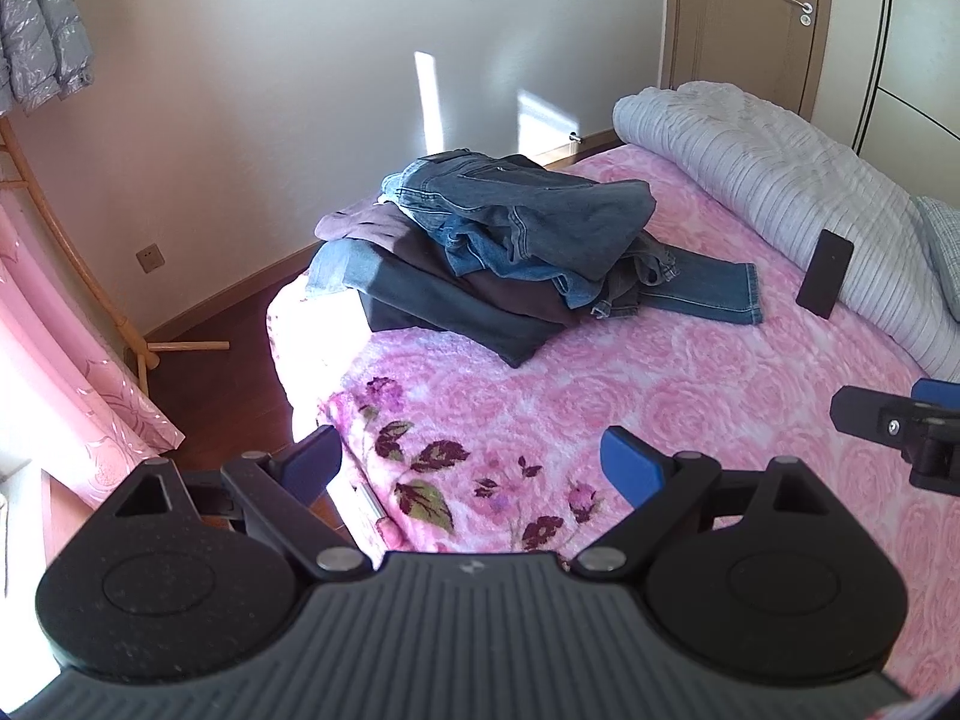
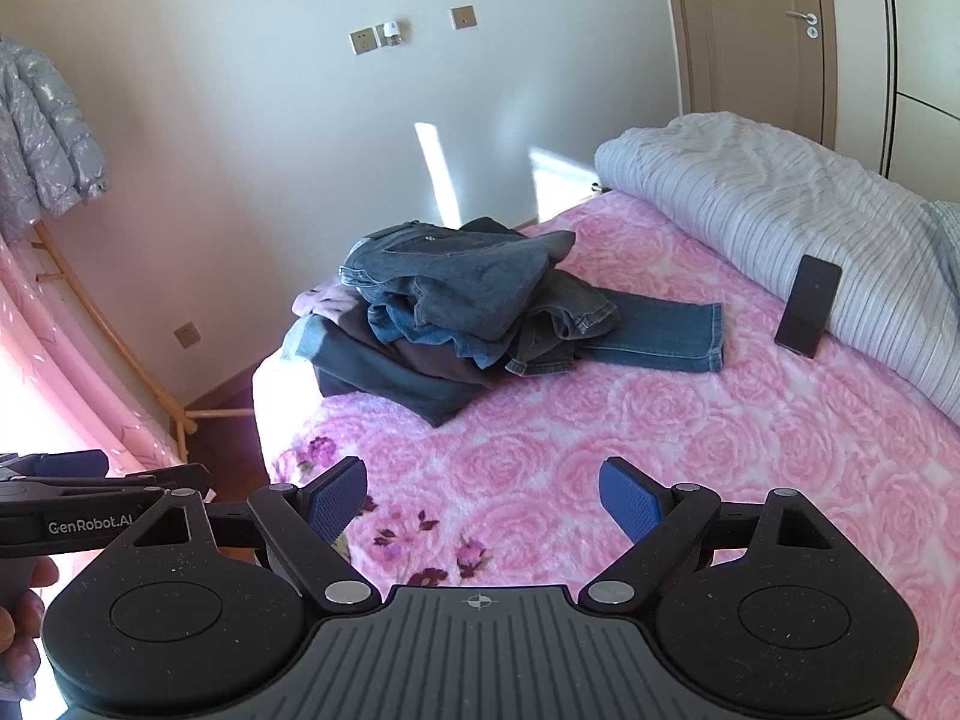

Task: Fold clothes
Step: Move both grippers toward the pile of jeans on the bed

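A pile of clothes lies at the far corner of the pink bed [image 1: 690,396] [image 2: 690,438]. Crumpled blue jeans [image 1: 528,216] [image 2: 468,288] sit on top, one leg stretched right. Dark folded garments [image 1: 456,300] [image 2: 390,372] lie under them. My left gripper [image 1: 471,468] is open and empty, held above the bed's near edge, well short of the pile. My right gripper [image 2: 483,498] is open and empty, also above the bed, short of the pile. The right gripper's side shows in the left wrist view [image 1: 900,426]; the left gripper's side shows in the right wrist view [image 2: 102,492].
A rolled striped grey quilt [image 1: 780,180] [image 2: 780,216] lies along the bed's right side. A black phone [image 1: 825,282] [image 2: 809,306] leans on it. A wooden rack [image 1: 90,276] with a grey puffer jacket [image 1: 42,30] stands left. Pink curtain [image 1: 72,396] at left; door [image 1: 750,18] at back.
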